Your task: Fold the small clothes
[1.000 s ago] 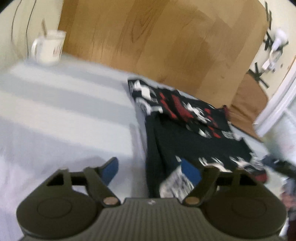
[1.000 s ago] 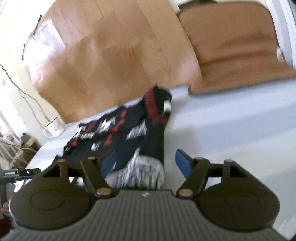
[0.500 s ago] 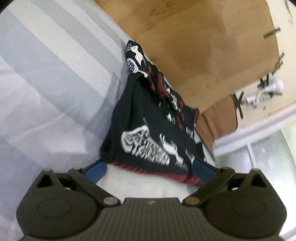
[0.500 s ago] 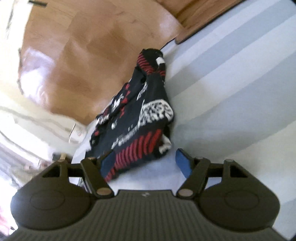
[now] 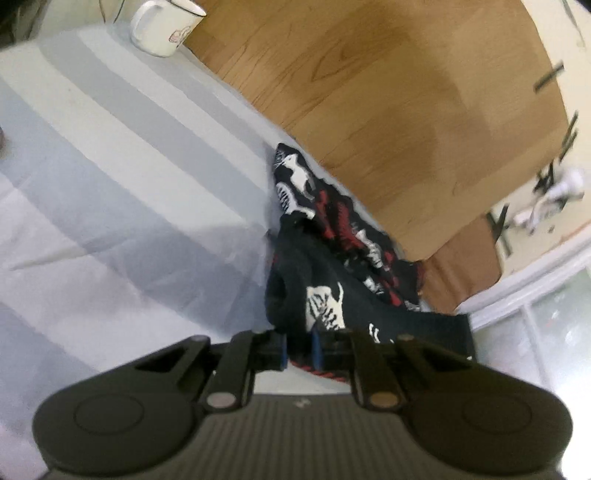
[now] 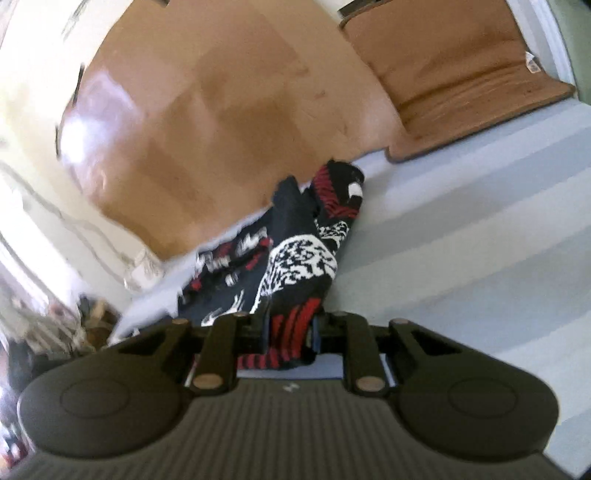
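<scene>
Garment (image 5: 325,280), black with red-and-white print, lies at 12 o'clock by the striped cloth's (image 5: 122,177) far edge; left gripper (image 5: 299,349) pinches its near hem; right gripper (image 6: 290,338), closing, clamps its red-striped corner; open cloth at 3 o'clock.

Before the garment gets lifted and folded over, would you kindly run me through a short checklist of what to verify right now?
1. Left tool gripping the patterned garment: ok, the blue pads pinch the dark near edge.
2. Right tool gripping the garment: ok, the red-striped hem sits between the pads while the jaws are closing.
3. Both grips on matching corners: cannot tell, each view shows only its own tool.
4. Garment flat: not ok, it lies bunched and creased.
5. Striped cloth beside the garment free for the fold: ok.
6. White mug out of the way: ok, at the far corner.
</scene>
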{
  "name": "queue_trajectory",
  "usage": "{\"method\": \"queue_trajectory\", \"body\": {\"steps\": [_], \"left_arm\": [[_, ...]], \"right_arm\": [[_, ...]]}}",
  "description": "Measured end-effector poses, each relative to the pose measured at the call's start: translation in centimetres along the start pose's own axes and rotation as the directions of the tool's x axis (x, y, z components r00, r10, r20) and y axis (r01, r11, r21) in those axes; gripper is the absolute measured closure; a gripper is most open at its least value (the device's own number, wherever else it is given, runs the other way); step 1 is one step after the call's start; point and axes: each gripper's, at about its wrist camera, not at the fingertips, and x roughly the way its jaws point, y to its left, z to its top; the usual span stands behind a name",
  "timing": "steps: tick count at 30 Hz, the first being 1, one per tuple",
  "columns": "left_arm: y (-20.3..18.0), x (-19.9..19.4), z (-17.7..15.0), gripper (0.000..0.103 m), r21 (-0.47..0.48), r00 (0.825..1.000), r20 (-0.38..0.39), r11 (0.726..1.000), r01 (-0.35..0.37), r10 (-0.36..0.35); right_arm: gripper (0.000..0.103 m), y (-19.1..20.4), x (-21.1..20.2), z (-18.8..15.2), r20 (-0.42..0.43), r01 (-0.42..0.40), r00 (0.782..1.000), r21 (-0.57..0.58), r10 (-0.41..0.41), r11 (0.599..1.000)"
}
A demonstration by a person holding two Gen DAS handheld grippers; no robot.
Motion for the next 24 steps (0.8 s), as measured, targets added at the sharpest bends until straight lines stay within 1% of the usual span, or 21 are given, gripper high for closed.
{"method": "queue_trajectory", "body": {"steps": [3, 4, 5, 6, 7, 8, 9, 10, 12, 14, 15, 17, 19, 20, 22, 24], "left_arm": [[1.5, 2.2, -1.3, 0.092, -0.001, 0.995, -0.077, 0.998, -0.059, 0.059], [2.0, 2.8, -1.7, 0.091, -0.017, 0.996, -0.075, 0.999, -0.046, 0.045], [2.0, 2.7, -1.9, 0.09, -0.013, 0.997, -0.063, 0.999, -0.038, 0.037], [1.8, 2.5, -2.0, 0.086, 0.003, 0.997, -0.062, 0.999, -0.04, 0.041], [1.7, 2.3, -2.0, 0.079, 0.015, 0.998, -0.054, 0.999, -0.037, 0.038], [1.7, 1.9, -1.9, 0.073, 0.027, 0.999, -0.041, 0.999, -0.034, 0.035], [1.5, 1.5, -1.8, 0.064, 0.043, 0.999, -0.022, 0.998, -0.04, 0.041], [1.5, 0.7, -1.7, 0.058, 0.061, 0.999, 0.008, 0.997, -0.045, 0.045], [1.4, -1.3, -1.0, 0.054, 0.074, 0.995, 0.092, 0.996, -0.049, 0.042], [1.4, -2.9, 0.3, 0.054, 0.058, 0.984, 0.176, 0.997, -0.043, 0.033], [1.3, -3.3, 0.8, 0.054, 0.053, 0.978, 0.205, 0.998, -0.041, 0.029], [0.2, -3.1, 1.9, 0.056, 0.071, 0.973, 0.229, 0.997, -0.032, 0.015], [-1.6, -1.9, 2.4, 0.057, 0.121, 0.975, 0.224, 0.992, -0.021, -0.007], [-2.6, -0.9, 2.5, 0.057, 0.151, 0.978, 0.206, 0.988, -0.012, -0.02], [-3.8, 1.4, 2.5, 0.057, 0.202, 0.99, 0.139, 0.979, 0.008, -0.037], [-4.5, 4.2, 2.3, 0.057, 0.231, 0.998, 0.064, 0.973, 0.004, -0.019]], "right_arm": [[0.081, -1.9, 2.0, -1.9, -0.08, 0.079, 0.994, 0.033, -0.076, 0.996], [0.081, -2.7, 2.5, -2.5, -0.093, 0.091, 0.992, 0.053, -0.085, 0.994], [0.081, -3.0, 2.3, -2.9, -0.073, 0.071, 0.995, 0.064, -0.067, 0.995], [0.077, -3.0, 2.2, -2.9, -0.076, 0.072, 0.995, 0.05, -0.068, 0.996], [0.074, -2.8, 2.0, -2.8, -0.083, 0.068, 0.994, 0.025, -0.066, 0.997], [0.066, -2.7, 1.7, -2.7, -0.084, 0.067, 0.994, 0.002, -0.067, 0.998], [0.056, -2.7, 1.3, -2.5, -0.073, 0.083, 0.994, -0.016, -0.084, 0.996], [0.053, -2.6, 0.9, -2.0, -0.043, 0.106, 0.993, -0.029, -0.107, 0.994], [0.053, -2.9, -0.6, -1.2, 0.031, 0.154, 0.988, -0.044, -0.153, 0.987], [0.054, -3.1, -1.6, -0.2, 0.092, 0.195, 0.977, -0.053, -0.19, 0.979], [0.054, -3.0, -1.6, 0.4, 0.111, 0.193, 0.976, -0.059, -0.185, 0.979], [0.054, -2.6, -1.2, 1.2, 0.129, 0.163, 0.98, -0.085, -0.151, 0.983], [0.054, -1.2, -0.1, 1.8, 0.135, 0.127, 0.985, -0.131, -0.11, 0.983], [0.054, -0.6, 0.6, 2.0, 0.128, 0.111, 0.988, -0.147, -0.092, 0.983], [0.055, 0.1, 2.2, 2.2, 0.099, 0.078, 0.993, -0.168, -0.061, 0.983], [0.055, 0.1, 4.0, 2.1, 0.06, 0.071, 0.996, -0.181, -0.061, 0.981]]}}
